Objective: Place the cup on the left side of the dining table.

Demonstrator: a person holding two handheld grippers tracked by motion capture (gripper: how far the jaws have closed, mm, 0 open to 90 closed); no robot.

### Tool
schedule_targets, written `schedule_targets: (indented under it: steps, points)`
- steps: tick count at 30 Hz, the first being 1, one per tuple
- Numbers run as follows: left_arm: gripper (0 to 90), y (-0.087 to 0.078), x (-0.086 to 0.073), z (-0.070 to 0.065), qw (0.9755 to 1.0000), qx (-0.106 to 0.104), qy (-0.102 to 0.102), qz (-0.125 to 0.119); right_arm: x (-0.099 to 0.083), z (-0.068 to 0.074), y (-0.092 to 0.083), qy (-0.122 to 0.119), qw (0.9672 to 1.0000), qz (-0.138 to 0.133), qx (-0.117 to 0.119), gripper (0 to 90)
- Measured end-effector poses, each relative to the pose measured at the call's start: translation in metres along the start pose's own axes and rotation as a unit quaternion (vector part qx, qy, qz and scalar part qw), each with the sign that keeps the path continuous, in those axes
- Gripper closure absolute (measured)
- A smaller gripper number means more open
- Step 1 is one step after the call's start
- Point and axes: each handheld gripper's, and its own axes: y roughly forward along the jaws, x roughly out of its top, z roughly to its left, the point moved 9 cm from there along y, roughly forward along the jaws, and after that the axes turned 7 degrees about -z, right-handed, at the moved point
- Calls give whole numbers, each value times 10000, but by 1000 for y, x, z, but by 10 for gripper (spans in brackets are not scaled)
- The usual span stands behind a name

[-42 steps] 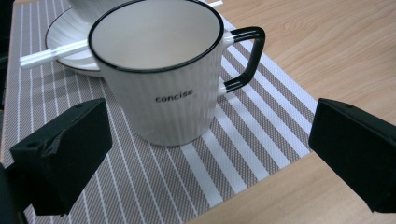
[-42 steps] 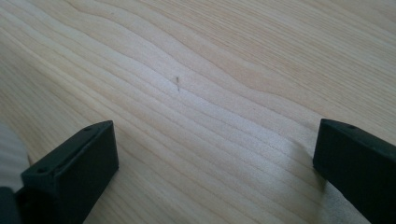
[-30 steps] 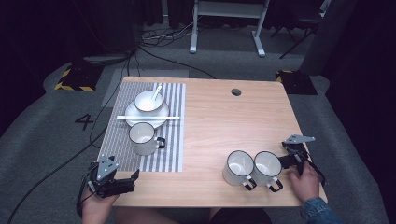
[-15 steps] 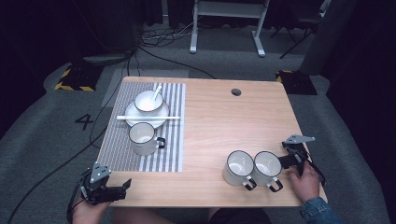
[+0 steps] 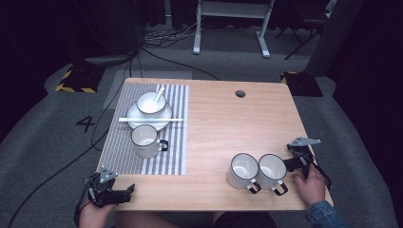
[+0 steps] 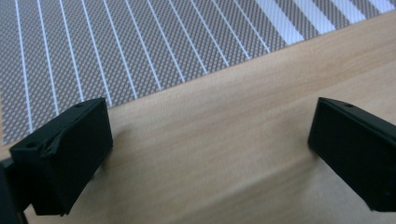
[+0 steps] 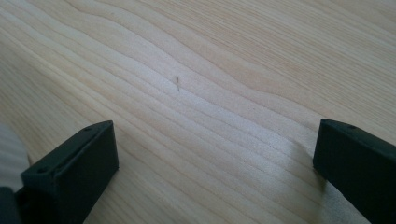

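Note:
Two white mugs (image 5: pixel 244 169) (image 5: pixel 271 169) with dark rims stand side by side near the table's front right, handles toward the front edge. My right gripper (image 5: pixel 289 164) sits just right of the right-hand mug, open, with bare wood between its jaws (image 7: pixel 215 149). A sliver of white (image 7: pixel 8 149) shows at the left edge of the right gripper view. My left gripper (image 5: pixel 127 191) rests at the table's front left corner, open and empty. In the left gripper view (image 6: pixel 210 135) it looks over wood toward the striped placemat (image 6: pixel 116 46).
On the striped placemat (image 5: pixel 119 147) stand a third mug (image 5: pixel 145 141) and a plate (image 5: pixel 165 117) bearing a bowl (image 5: pixel 151 103) with a spoon (image 5: pixel 160 92). A white chopstick (image 5: pixel 178 119) lies across the plate. A cable hole (image 5: pixel 240 93) marks the wooden table (image 5: pixel 223 123).
My left gripper has drawn back a little toward the front left corner of the table. The right gripper and the mugs have stayed put.

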Motion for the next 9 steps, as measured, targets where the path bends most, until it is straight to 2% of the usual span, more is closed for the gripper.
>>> schedule_targets:
  steps: [2, 7, 9]
  points:
    - [0, 2, 0, 0, 9998, -24, 28, -209, 0, 0, 0, -2, 10000, -1, 1, 2]
    - [1, 3, 0, -1, 9997, -40, 43, -230, 0, 0, 0, 0, 10000, -1, 0, 2]
    - [1, 2, 0, -1, 9998, -71, 50, -166, 0, 0, 0, 1, 10000, -1, -1, 2]
